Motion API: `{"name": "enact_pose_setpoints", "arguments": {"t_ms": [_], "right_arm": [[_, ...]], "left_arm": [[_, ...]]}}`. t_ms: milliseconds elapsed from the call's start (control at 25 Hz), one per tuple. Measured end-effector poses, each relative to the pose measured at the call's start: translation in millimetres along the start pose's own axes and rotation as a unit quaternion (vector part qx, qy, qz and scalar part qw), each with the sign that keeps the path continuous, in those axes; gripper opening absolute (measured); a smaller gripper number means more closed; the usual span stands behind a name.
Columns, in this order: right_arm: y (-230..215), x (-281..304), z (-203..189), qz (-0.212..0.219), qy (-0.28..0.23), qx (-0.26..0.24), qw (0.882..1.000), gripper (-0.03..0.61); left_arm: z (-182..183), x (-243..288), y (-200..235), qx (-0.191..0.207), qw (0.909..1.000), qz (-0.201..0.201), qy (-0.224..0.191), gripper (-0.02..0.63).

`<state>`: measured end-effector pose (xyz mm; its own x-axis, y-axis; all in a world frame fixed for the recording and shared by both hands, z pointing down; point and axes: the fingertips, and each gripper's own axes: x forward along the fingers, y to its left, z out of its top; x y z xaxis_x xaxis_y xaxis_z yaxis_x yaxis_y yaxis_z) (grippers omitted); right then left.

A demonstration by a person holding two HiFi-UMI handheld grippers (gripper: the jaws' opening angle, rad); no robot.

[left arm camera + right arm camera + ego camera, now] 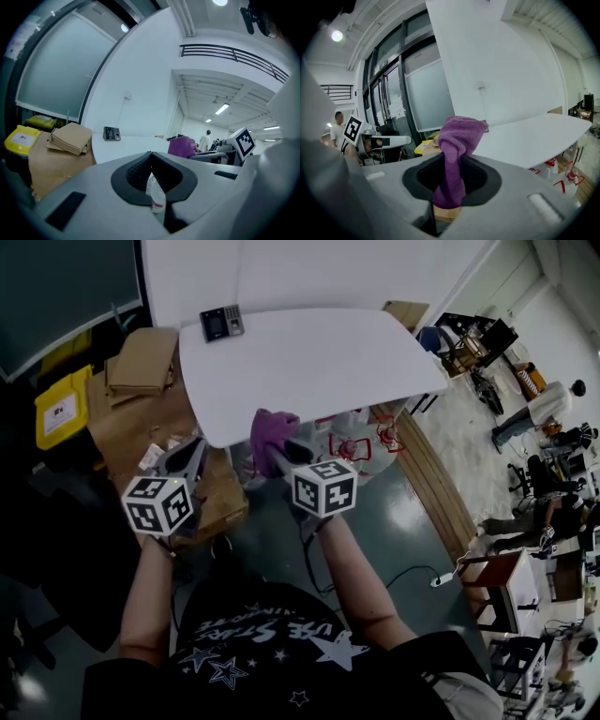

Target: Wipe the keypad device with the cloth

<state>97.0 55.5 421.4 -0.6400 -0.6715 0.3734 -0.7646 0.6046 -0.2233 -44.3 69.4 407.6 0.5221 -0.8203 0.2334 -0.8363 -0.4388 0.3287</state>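
The keypad device (222, 322) is small and dark and lies at the far left corner of the white table (319, 362); it also shows in the left gripper view (111, 133). My right gripper (278, 454) (452, 157) is shut on a purple cloth (272, 427) (459, 133), held up near the table's front edge, well short of the device. My left gripper (192, 454) (150, 155) is shut, left of the table, with a small white tag showing just behind its tips. The purple cloth (182, 146) shows to its right.
Cardboard boxes (142, 360) and flat cardboard (141, 427) lie left of the table, with a yellow bin (61, 407) beyond. Red-and-white bags (352, 446) sit under the table's front edge. People (544, 409) and furniture stand far right.
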Motion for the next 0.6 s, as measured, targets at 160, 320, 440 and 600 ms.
{"name": "enact_pose_setpoints", "arguments": {"t_ms": [160, 320, 440, 600], "right_arm": [[5.3, -1.8, -7.4, 0.009, 0.007, 0.001, 1.000, 0.092], [9.5, -2.1, -11.4, 0.014, 0.016, -0.009, 1.000, 0.092], [12.1, -2.7, -14.5, 0.015, 0.017, -0.010, 1.000, 0.092], [12.2, -7.9, -20.6, 0.015, 0.019, -0.004, 1.000, 0.092]], "left_arm": [[-5.2, -6.0, -3.5, -0.001, 1.0000, 0.007, 0.001, 0.006], [-9.8, -10.5, -2.3, -0.002, 0.9999, 0.016, 0.002, 0.006], [-12.4, -13.0, -0.6, -0.001, 0.9998, 0.019, 0.002, 0.006], [-15.8, -15.5, -6.7, -0.003, 0.9999, 0.016, 0.004, 0.006]]}}
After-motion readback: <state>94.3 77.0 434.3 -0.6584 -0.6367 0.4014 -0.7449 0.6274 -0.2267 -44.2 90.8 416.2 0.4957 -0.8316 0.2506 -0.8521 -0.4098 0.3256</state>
